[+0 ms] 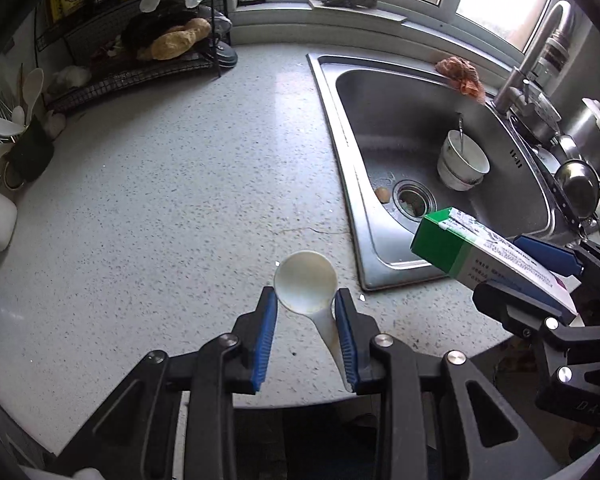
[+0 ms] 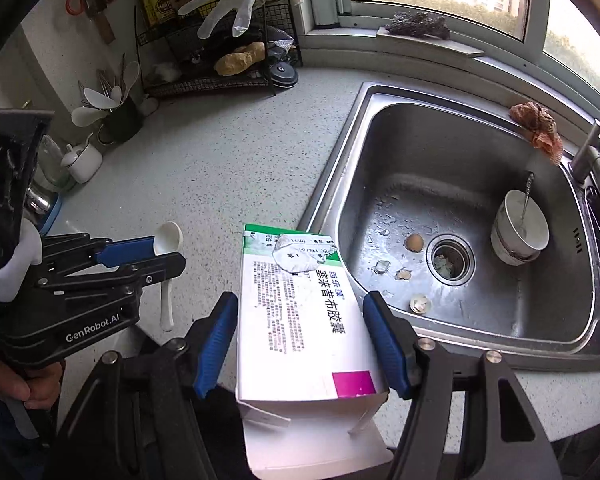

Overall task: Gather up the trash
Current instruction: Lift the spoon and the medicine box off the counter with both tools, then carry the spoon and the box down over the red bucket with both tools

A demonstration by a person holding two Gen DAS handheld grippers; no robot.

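A white plastic spoon (image 1: 306,284) lies on the speckled counter (image 1: 180,208) near its front edge. My left gripper (image 1: 306,300) is open around it: the bowl sits at the fingertips and the handle rests against the right pad. The spoon also shows in the right wrist view (image 2: 168,240) beside the left gripper (image 2: 156,258). My right gripper (image 2: 300,312) is shut on a white and green medicine box (image 2: 300,312), held above the counter by the sink; the box also shows in the left wrist view (image 1: 480,256). Eggshell bits (image 2: 414,242) lie in the sink.
The steel sink (image 2: 580,320) holds stacked white bowls (image 2: 520,232) with a spoon in them. An orange rag (image 2: 538,126) lies by the faucet. A black wire rack (image 1: 140,60) and a utensil holder (image 1: 28,148) stand at the counter's back left.
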